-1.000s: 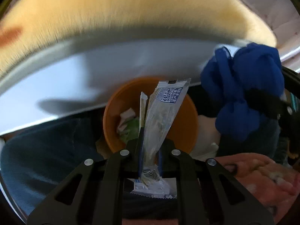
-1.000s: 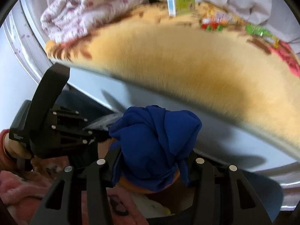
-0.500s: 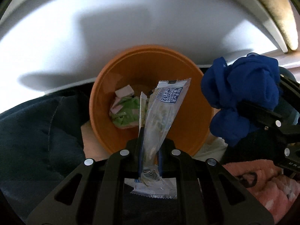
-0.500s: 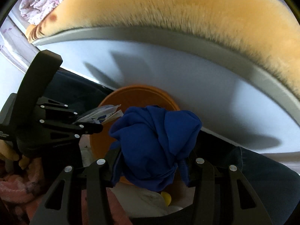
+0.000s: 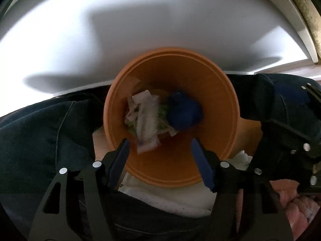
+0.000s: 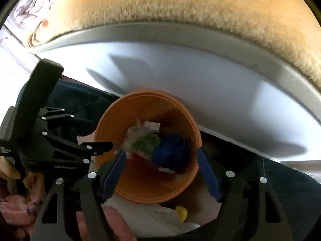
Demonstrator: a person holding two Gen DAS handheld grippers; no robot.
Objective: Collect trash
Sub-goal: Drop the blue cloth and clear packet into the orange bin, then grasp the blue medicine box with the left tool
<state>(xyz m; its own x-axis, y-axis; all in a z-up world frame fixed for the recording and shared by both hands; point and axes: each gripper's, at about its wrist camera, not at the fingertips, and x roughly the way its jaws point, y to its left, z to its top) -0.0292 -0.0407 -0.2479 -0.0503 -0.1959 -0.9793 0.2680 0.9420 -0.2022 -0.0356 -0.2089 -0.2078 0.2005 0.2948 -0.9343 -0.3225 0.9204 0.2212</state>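
Both grippers hang over the orange bin (image 5: 212,92), pointing steeply down into it. The left gripper (image 5: 159,156) has just been opening; its jaws stand wide apart with nothing between them, and the clear wrapper (image 5: 146,126) lies blurred in the bin below, over the green and white scraps already there. The right gripper (image 6: 161,168) has likewise just been opening and is empty too; the blue wad (image 6: 168,150) sits in the bin, at the wrapper's right as the left camera shows it (image 5: 183,111).

The step in hand looks like the drop, and judging by how things lie it is done for these 2 pieces. To finish it well, keep the jaws spread until each gripper is lifted straight up out of line with the bin's rim, so no pad drags a wrapper back out.

Room is tight around the bin. Behind it stands a white panel (image 6: 200,76) topped by a tan furry cover (image 6: 160,2). Dark denim (image 5: 50,132) lies on both sides of it. The 2 grippers are near each other, the left one just beside the bin's left rim in the right camera (image 6: 60,144). Straight up is the clearest way out.
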